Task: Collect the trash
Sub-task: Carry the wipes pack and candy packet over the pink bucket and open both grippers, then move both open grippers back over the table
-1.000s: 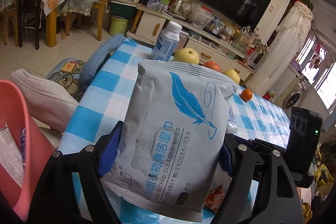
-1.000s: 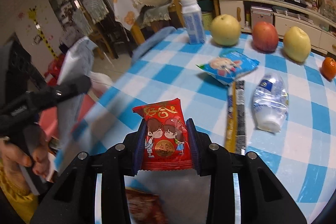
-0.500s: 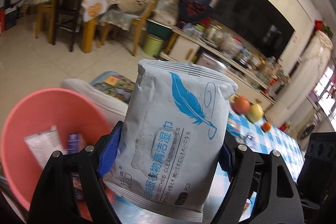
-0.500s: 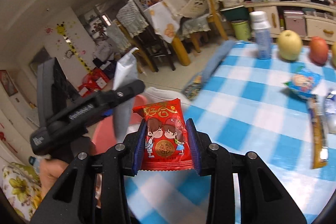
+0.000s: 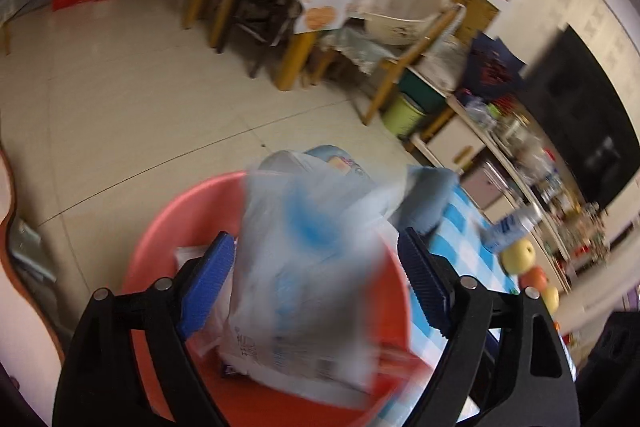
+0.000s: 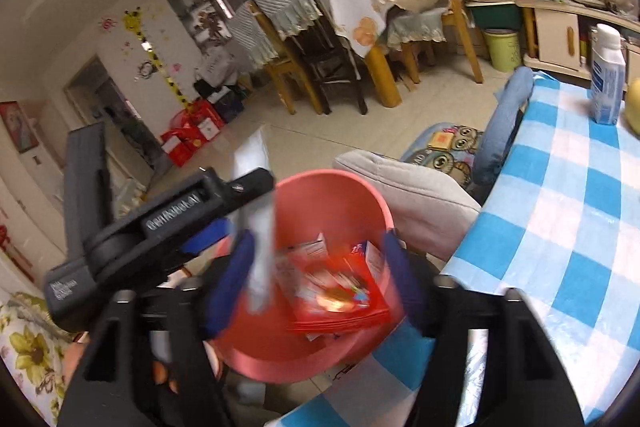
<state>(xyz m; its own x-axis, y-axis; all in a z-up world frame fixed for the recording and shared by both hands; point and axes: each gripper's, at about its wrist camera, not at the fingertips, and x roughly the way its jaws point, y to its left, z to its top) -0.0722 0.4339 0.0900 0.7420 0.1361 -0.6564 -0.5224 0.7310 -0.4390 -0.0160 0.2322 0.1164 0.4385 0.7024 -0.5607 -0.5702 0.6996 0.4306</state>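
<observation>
A: Left side first. Where did the left gripper [image 5: 316, 279] stand relative to the pink basin [image 5: 168, 219]?

B: Directly over the basin's mouth. Its blue pads [image 5: 206, 281] were spread, with a gap visible on both sides of the wipes pack [image 5: 308, 267]. The pack was motion-blurred between them, so my reading is released and dropping, not pinched.

A: Axis of the pack?

B: Long axis roughly upright, bottom edge pointing into the basin. From the right wrist view it appeared edge-on, a thin pale strip [image 6: 260, 227] over the basin's near-left rim [image 6: 376, 203].

A: And the right gripper [image 6: 320, 275]?

B: Also above the basin, jaws apart. The red snack packet [image 6: 340, 295] lay below and between them, blurred, inside the basin's opening, touching neither pad as far as I could tell. Judged as let go, too.

A: Which hand sat nearer the basin?

B: Could not separate them; both hovered over it, the left on the side away from the checked table [image 6: 580, 227], the right on the table side.

A: What does the next move turn on?

B: Remaining trash should lie on the table, to the right of the basin, so the right gripper looks better placed to reach back. Only a bottle [image 6: 608, 79] and a yellow fruit [image 6: 634, 103] showed at the table's far end; other litter was out of frame.
</observation>
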